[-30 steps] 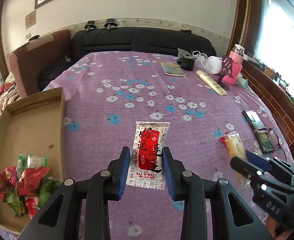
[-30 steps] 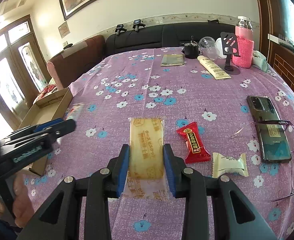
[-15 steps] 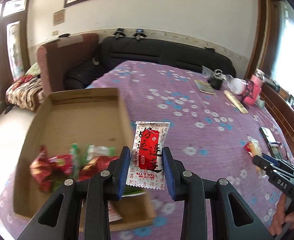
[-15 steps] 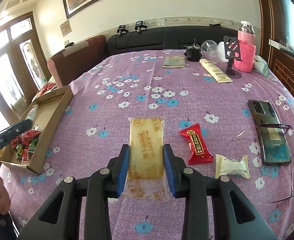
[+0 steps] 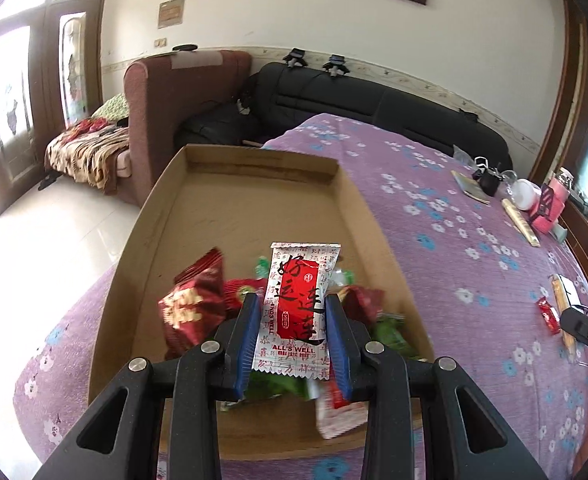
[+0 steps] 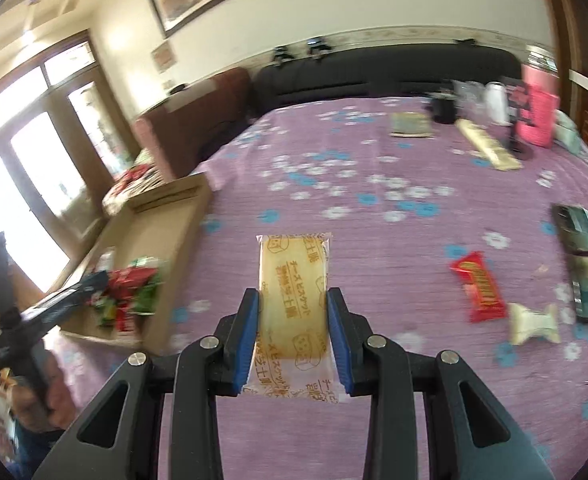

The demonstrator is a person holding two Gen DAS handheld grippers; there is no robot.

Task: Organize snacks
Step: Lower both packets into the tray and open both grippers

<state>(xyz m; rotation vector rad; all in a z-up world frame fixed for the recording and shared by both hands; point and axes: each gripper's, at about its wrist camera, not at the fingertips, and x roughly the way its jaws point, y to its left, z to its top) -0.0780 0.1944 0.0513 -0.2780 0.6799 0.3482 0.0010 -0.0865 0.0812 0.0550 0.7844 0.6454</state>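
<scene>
My left gripper (image 5: 294,336) is shut on a white and red snack packet (image 5: 298,308) and holds it above the near end of a shallow cardboard box (image 5: 230,196). Several red and green snack packets (image 5: 194,312) lie in the box under it. My right gripper (image 6: 293,332) is shut on a yellow biscuit packet (image 6: 294,280) above the purple flowered tablecloth (image 6: 334,184). The box (image 6: 162,220) lies to its left. A red candy bar (image 6: 480,286) and a cream wrapped sweet (image 6: 534,322) lie on the cloth to its right.
A phone (image 6: 582,252) lies at the right edge, with a pink bottle (image 6: 538,120), a white cup (image 6: 498,104), a long packet (image 6: 486,148) and a booklet (image 6: 410,124) at the far side. A black sofa (image 5: 374,108) and a brown armchair (image 5: 174,116) stand beyond the table.
My left gripper has swung left with its packet, from over the cloth to over the box. My right gripper has turned left toward the box, still holding the biscuit packet.
</scene>
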